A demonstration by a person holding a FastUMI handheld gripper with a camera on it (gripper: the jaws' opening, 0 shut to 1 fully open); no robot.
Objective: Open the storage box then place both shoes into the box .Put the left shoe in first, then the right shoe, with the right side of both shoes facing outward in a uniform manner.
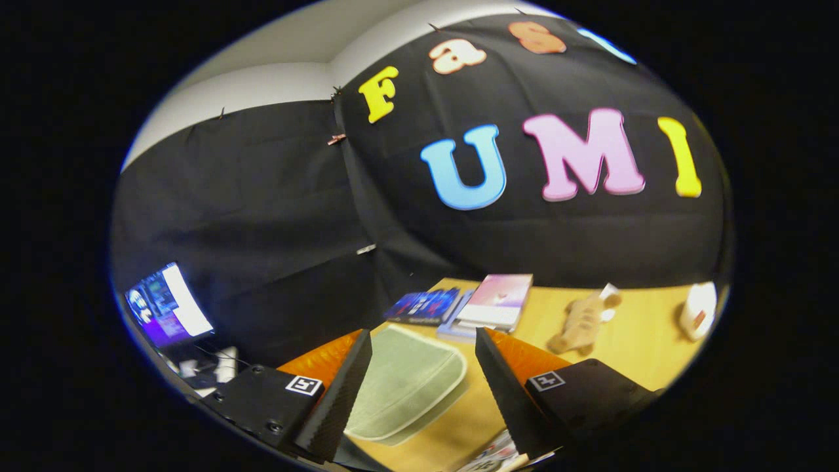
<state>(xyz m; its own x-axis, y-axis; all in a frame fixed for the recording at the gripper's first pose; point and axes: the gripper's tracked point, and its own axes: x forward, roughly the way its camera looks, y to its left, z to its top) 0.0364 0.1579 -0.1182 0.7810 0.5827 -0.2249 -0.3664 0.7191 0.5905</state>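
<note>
Gripper view: gripper (423,387) spread, empty, above closed green box (406,383) on table (645,347). Step: opening; next, likely seek its lid edge.

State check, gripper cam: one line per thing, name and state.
gripper: open, fingers spread, holding nothing
storage box: translucent, on the table, seen between the fingers; open or closed unclear
books: closed, lying flat beyond the fingers
plush toy: lying on its side
monitor: switched on
</note>
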